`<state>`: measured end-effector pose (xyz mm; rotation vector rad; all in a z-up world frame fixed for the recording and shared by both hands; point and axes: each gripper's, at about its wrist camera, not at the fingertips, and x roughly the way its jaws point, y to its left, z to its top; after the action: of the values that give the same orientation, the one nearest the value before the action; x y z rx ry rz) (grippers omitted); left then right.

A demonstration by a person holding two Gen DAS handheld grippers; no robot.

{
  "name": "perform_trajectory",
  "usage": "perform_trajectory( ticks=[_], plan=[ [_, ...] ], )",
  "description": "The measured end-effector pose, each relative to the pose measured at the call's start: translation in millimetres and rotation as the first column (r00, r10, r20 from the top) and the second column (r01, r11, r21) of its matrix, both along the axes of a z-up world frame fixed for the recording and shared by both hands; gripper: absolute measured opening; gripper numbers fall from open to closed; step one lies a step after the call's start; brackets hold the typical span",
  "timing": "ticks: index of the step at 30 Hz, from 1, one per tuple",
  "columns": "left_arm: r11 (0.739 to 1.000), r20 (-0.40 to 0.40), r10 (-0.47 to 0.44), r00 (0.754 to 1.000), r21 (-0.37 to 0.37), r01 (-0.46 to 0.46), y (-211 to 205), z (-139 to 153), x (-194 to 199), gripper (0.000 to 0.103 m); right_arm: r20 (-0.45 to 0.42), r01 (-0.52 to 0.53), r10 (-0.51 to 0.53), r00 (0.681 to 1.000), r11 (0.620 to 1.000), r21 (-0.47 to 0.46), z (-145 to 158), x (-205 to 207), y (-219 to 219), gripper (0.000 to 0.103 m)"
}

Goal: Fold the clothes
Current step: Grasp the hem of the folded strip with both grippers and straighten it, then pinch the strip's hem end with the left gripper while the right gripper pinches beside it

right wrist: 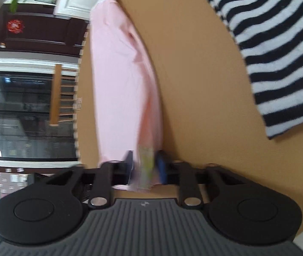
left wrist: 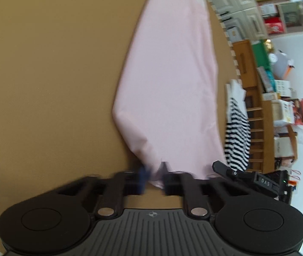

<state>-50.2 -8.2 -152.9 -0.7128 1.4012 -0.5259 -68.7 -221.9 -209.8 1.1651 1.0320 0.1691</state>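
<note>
A pale pink garment point(left wrist: 168, 81) hangs stretched above the tan table point(left wrist: 51, 74). My left gripper point(left wrist: 154, 178) is shut on one bunched corner of it. In the right wrist view the pink garment point(right wrist: 121, 85) runs away from me as a long folded strip, and my right gripper point(right wrist: 145, 170) is shut on its near end, where a greenish label shows between the blue pads point(right wrist: 161, 166). The right gripper's black tip point(left wrist: 222, 167) shows at the right in the left wrist view. Both views are motion-blurred.
A black-and-white striped garment point(right wrist: 279, 49) lies on the table point(right wrist: 194, 85) to the right of the pink one; it also shows at the table edge in the left wrist view point(left wrist: 238, 136). Shelves, boxes and a wooden chair point(left wrist: 256, 115) stand beyond the table.
</note>
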Motion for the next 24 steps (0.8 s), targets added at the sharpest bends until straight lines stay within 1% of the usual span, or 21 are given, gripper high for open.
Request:
perform_trajectory(
  ticks=[2,3,6,8,11,12,13,15,17,20,23,24],
  plan=[
    [0.999,-0.030,0.032,0.999,-0.027,-0.033,5,-6,0,0.010,-0.002,0.017,-0.017,1.000,1.000,0.011,-2,-4,-2,0.009],
    [0.999,-0.031,0.038,0.999,-0.028,-0.039,7,-6,0,0.010,-0.005,0.027,-0.027,1.000,1.000,0.014,-3,-6,-2,0.009],
    [0.999,-0.002,0.043,0.999,-0.011,-0.043,9,-2,-1,0.010,-0.004,0.032,-0.032,0.999,0.999,-0.021,2,-8,-2,0.009],
    [0.998,-0.004,0.053,0.999,-0.026,-0.053,10,-1,-3,0.010,0.000,0.033,-0.033,0.999,0.999,-0.035,7,-10,-1,0.008],
    [0.999,0.024,0.049,0.999,-0.024,-0.048,10,7,-6,0.010,0.016,0.015,-0.014,1.000,0.999,-0.045,15,-7,2,0.008],
    [0.999,0.037,0.048,0.998,-0.022,-0.048,10,10,-6,0.010,0.015,0.006,-0.005,1.000,0.998,-0.060,17,-5,2,0.010],
    [0.998,0.041,0.052,0.998,-0.024,-0.051,11,12,-6,0.010,0.004,0.003,-0.003,1.000,0.998,-0.070,17,-5,1,0.015],
    [0.997,0.037,0.067,0.997,-0.027,-0.066,13,13,-5,0.010,-0.012,0.004,-0.005,1.000,0.998,-0.058,16,-8,-2,0.037],
    [0.994,0.014,0.100,0.995,-0.043,-0.099,19,10,-4,0.010,-0.021,0.023,-0.023,1.000,1.000,-0.001,12,-13,-6,0.053],
    [0.988,-0.022,0.139,0.990,-0.072,-0.140,26,4,-6,0.010,-0.055,0.050,-0.046,0.997,0.995,0.081,3,-20,-7,0.053],
    [0.983,-0.044,0.160,0.986,-0.081,-0.163,31,-1,-7,0.010,-0.081,0.079,-0.064,0.995,0.977,0.196,-14,-17,-1,0.053],
    [0.982,-0.051,0.167,0.985,-0.084,-0.171,32,-3,-8,0.010,-0.079,0.081,-0.065,0.995,0.974,0.214,-17,-14,2,0.051]
  ],
)
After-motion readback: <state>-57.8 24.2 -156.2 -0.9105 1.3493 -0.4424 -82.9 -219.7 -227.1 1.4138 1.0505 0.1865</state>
